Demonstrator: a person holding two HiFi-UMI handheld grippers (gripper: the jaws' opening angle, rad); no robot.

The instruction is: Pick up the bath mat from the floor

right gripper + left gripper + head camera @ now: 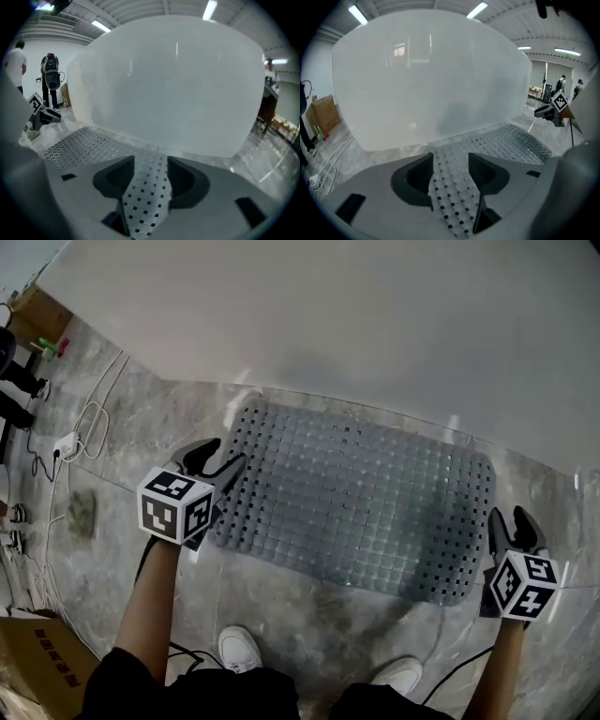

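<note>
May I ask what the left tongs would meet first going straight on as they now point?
Probably the grey perforated rubber bath mat, already beneath the left tongs; beyond it, the white wall, though depth is unclear.

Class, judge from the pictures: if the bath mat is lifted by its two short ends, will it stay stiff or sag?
The bath mat looks thin and lies flat on the floor, so it will probably sag in the middle. Its rows of holes suggest it is light. Its sheen hints it may slip.
</note>
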